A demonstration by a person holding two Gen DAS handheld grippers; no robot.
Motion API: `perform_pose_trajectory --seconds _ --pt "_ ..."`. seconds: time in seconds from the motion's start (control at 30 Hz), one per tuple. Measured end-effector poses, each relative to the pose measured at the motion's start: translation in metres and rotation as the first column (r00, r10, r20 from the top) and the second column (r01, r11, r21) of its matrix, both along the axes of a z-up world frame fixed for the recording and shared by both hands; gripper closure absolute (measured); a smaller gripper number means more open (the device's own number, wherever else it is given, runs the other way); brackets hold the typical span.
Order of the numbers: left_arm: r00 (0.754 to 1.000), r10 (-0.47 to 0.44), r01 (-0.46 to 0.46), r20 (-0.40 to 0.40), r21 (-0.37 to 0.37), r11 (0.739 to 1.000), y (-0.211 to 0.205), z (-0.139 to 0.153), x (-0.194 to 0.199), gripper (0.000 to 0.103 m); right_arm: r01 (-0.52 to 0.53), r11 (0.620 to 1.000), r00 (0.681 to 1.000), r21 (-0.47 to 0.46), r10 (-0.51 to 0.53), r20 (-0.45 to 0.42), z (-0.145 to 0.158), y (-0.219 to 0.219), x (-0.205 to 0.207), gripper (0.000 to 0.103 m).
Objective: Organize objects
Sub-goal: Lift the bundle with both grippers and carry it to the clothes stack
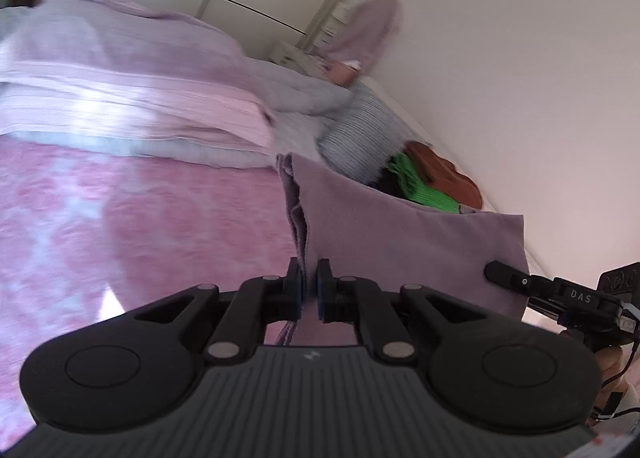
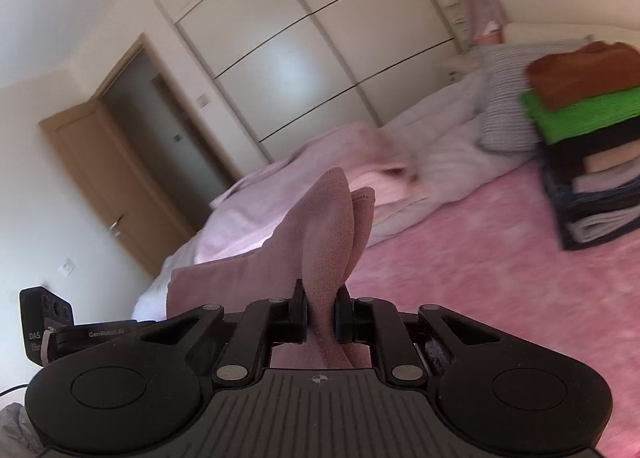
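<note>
Mauve cloth [image 1: 400, 226] hangs stretched over the pink bed [image 1: 140, 218], the left gripper [image 1: 308, 290] and the right gripper [image 2: 321, 312] each pinching an edge between fingers.

A: We see the mauve cloth [image 2: 320, 234] is soft, matt fleece, a little fuzzy. The bed cover [image 2: 480, 266] looks plush.

B: We agree. The gripper fingers [image 1: 293, 286] are matt black plastic, and the door [image 2: 120, 194] is smooth wood.
</note>
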State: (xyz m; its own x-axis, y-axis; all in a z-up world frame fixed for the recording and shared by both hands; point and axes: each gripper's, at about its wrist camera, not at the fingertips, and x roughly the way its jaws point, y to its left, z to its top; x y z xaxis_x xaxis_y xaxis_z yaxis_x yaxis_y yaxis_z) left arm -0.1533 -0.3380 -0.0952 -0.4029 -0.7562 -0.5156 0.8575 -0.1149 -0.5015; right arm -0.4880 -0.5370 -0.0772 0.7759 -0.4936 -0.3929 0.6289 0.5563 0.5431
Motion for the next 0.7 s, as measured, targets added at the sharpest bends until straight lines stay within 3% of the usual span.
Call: perform_pose_trajectory --seconds 0.23,0.4,0.53,0.7 --pt "0.997 -0.050 0.052 -0.059 0.033 0.998 -0.117 -0.003 -0.169 0.099 0.073 0.997 0.997 0.018 -0.073 -0.022 0.027 -0.143 -0.140 0.095" --pt "0.996 -0.075 0.074 -0.047 -0.021 0.997 -0.208 0.015 -0.285 0.099 0.083 0.996 0.995 -0.024 -0.084 -0.050 0.051 -0.255 -0.210 0.095" --pt "0.995 -0.085 0.082 -0.050 -0.059 0.995 -0.283 0.027 -0.349 0.099 0.105 0.993 0.994 -0.057 -0.107 -0.032 0.070 -0.333 -0.249 0.095" --pt "0.996 -0.085 0.083 -0.017 -0.081 0.993 -0.365 0.045 -0.396 0.099 0.112 0.989 0.993 -0.094 -0.114 -0.016 0.086 -0.411 -0.267 0.095"
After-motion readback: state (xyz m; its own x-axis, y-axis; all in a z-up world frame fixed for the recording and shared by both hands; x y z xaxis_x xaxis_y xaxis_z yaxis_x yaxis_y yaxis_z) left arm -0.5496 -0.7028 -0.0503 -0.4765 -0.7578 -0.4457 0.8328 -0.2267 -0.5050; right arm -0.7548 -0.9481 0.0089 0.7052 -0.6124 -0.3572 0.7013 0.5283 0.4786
